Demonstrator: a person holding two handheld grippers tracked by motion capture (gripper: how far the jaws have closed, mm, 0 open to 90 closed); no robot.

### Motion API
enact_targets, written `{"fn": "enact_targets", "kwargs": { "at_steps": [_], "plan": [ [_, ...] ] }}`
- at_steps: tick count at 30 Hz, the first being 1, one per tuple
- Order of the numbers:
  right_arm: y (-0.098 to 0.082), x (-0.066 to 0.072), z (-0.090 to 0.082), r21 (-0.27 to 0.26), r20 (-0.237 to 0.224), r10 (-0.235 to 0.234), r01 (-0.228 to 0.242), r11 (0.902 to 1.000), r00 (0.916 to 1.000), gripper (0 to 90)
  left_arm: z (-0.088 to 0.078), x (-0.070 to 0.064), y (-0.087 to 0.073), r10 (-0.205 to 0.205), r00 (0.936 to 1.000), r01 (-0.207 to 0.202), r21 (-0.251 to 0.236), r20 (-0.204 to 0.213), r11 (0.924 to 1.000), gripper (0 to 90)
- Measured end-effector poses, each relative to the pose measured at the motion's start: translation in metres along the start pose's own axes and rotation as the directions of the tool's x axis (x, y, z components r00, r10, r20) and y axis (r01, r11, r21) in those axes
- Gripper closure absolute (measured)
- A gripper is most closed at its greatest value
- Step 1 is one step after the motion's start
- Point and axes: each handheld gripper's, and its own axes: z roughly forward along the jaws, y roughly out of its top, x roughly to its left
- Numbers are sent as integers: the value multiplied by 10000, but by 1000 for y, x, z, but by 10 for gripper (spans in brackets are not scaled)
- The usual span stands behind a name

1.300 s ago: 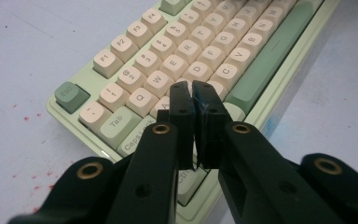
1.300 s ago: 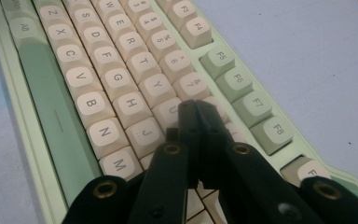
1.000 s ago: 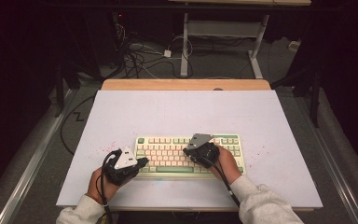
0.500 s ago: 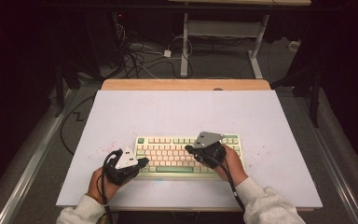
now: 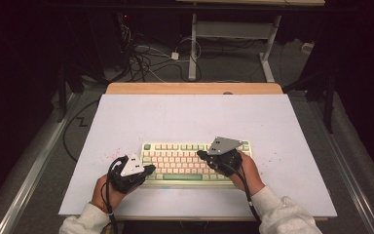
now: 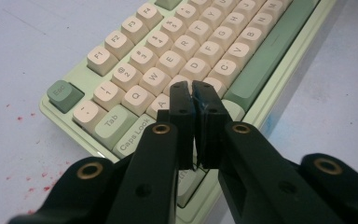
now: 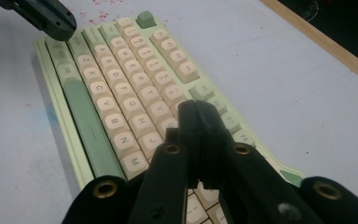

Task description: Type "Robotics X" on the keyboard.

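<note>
While both grippers are held closed with nothing between the jaws, the work in hand is judged to be key-pressing with the closed tips on the pale green rectangular keyboard with cream plastic keycaps (image 5: 195, 163).

Item 1, keyboard: it is laid flat on the white rectangular tabletop (image 5: 185, 117), towards the person's side and a little right of the middle, with its long axis running left to right across the high view.

Item 2, left gripper (image 5: 148, 169): it is held just off the keyboard's left end, and its pressed-together tips are pointed rightward onto the near-left keys. In the left gripper view the tips (image 6: 193, 93) are seen above the A and S region, beside the Caps Lock key (image 6: 134, 137). Whether a key is touched cannot be told.

Item 3, right gripper (image 5: 200, 155): it is held over the keyboard's right half, with its tips pointed leftward along the long axis. In its own view the shut tips (image 7: 193, 109) are seen over the right-hand letter keys.

Item 4, nearness: the keys left of centre are judged nearer the left gripper, those right of centre nearer the right.

Item 5, views compared: key legends are legible in the two gripper views, not in the high view. The grey three-cornered plates and sleeved forearms are given by the high view. Red specks (image 6: 30, 186) on the tabletop off the keyboard's left end are plainest in the left gripper view.
</note>
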Motion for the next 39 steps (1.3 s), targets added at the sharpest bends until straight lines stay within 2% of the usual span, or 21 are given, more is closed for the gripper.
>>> {"fn": "enact_targets", "kwargs": {
  "at_steps": [17, 22, 27, 39],
  "plan": [
    [-1, 0, -14, -229, 60, -75, 76, 9997, 10000, 900, 10, -7, 13, 349, 9986, -356, 165, 395, 9992, 849],
    [-2, -1, -16, -244, 89, -4, 6, 9997, 10000, 900, 19, -6, 25, 430, 9973, -439, 130, 591, 9990, 850],
    [-3, -2, -17, -257, 131, 15, -11, 9997, 9999, 900, 30, -10, 34, 699, 9944, -731, 386, 791, 9966, 850],
    [-3, -2, -17, -231, 116, 6, -3, 9997, 9999, 900, 44, -10, 41, 730, 9914, -809, 699, 1087, 9943, 849]
  ]
}}
